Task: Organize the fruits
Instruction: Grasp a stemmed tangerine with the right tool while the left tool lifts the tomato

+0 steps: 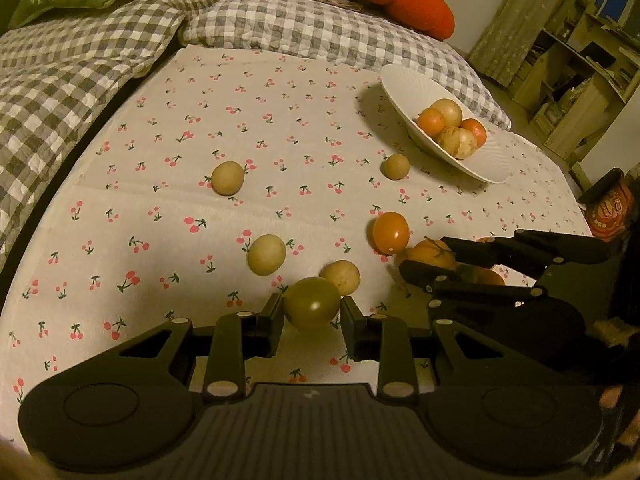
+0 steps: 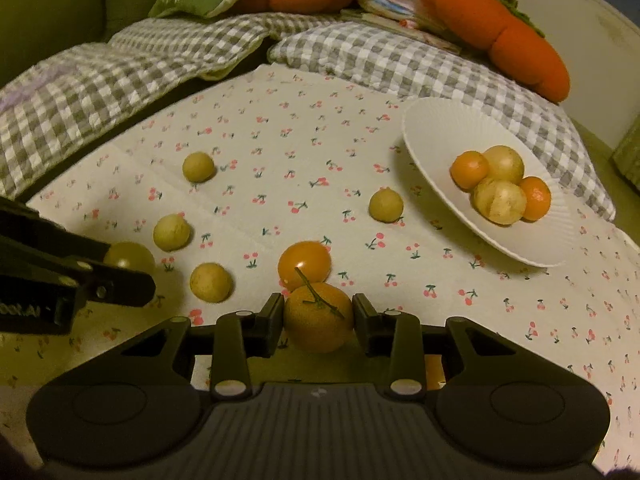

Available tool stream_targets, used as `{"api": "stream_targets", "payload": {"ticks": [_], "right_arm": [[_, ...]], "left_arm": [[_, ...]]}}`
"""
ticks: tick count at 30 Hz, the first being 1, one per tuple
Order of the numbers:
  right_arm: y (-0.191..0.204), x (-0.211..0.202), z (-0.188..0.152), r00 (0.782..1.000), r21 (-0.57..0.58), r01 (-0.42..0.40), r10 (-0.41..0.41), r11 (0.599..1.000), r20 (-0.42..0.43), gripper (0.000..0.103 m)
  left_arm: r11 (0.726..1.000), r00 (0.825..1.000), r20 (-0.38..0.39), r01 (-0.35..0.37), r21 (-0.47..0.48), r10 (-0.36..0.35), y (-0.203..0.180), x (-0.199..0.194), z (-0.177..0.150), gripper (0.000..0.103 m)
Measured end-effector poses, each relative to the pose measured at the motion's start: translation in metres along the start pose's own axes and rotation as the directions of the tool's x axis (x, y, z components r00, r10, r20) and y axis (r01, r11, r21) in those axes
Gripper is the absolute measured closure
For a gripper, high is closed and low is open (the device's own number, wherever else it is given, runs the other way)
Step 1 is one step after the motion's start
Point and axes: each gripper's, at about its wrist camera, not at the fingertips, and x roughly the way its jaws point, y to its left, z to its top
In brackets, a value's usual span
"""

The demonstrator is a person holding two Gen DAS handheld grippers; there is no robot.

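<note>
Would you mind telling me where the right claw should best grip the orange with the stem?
Grip the orange with the stem across its widest middle, coming from the near side along the cherry-print cloth. It is round, and the stem points up, so the right claw should pinch its flanks below it.

Both tools (image 1: pixel 312 318) (image 2: pixel 318 320) are matte black with pale round screws; one shows partly legible white lettering.

Cherry-print bedsheet (image 1: pixel 200 128), gingham quilt (image 1: pixel 60 68), wooden shelves (image 1: pixel 580 80), dim warm light
</note>
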Motion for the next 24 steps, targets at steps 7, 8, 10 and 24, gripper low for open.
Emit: {"api": "stream_targets", "payload": {"ticks": [7,8,10,24], "right_arm": [[-0.003,-0.005,0.003,1.000,0.026,-0.001,0.000,1.000,0.022,0.070],[-0.004,-0.007,0.003,1.000,0.030,-0.004,0.003,1.000,0.028,0.070],[-0.004,-0.010,0.004,0.999,0.035,-0.008,0.007,0.999,0.038,0.070],[-0.023,-0.026,0.015,0.996,0.122,-0.020,0.009,0.992,0.090,0.070]], "left_arm": [[1.000,1.000,0.023,-0.012,0.027,0.012,-0.005,-0.002,0.002,0.087],[1.000,1.000,0.026,-0.013,0.029,0.012,-0.005,-0.002,0.003,0.087],[0.999,0.999,0.031,-0.011,0.030,0.010,-0.006,-0.002,0.004,0.087],[0.999,0.996,0.085,-0.017,0.051,0.012,-0.022,-0.005,0.021,0.087]]}}
